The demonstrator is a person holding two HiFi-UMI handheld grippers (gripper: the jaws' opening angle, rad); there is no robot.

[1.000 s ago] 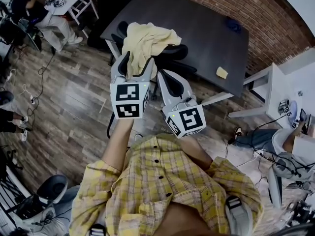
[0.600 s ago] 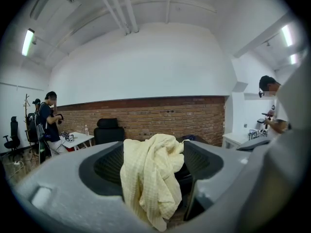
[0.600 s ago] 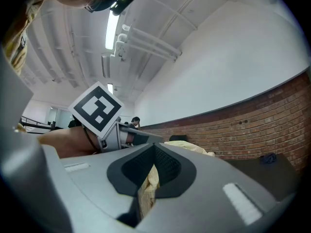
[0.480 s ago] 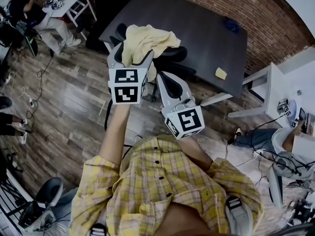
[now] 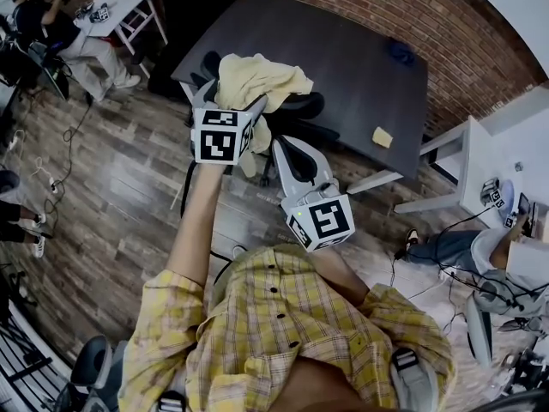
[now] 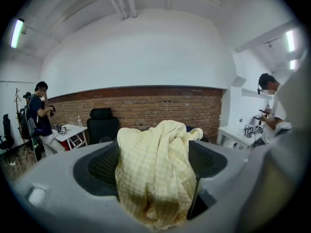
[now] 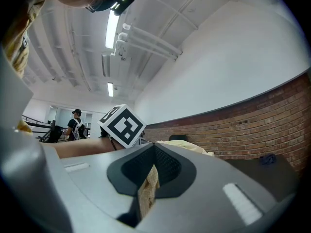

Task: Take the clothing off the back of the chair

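A pale yellow checked cloth [image 5: 257, 74] hangs over the back of a black office chair [image 5: 296, 106] at the dark table. My left gripper [image 5: 230, 98] reaches around the cloth's near side. Its jaws are opening wide, and the cloth [image 6: 155, 178] hangs between them without the pads pressing on it. My right gripper [image 5: 279, 142] is held level just right of the cloth's hanging tail. Its jaws [image 7: 154, 146] are together, with a strip of the cloth [image 7: 147, 191] caught in the slit between them.
The dark table [image 5: 343, 41] carries a small yellow block [image 5: 383, 136] and a dark blue item [image 5: 400, 50]. White side tables [image 5: 467, 157] stand right and upper left. People sit at both sides. Cables trail over the wooden floor [image 5: 103, 196].
My left gripper has moved forward to the cloth on the chair back, and its jaws have spread wider. The right gripper has kept still.
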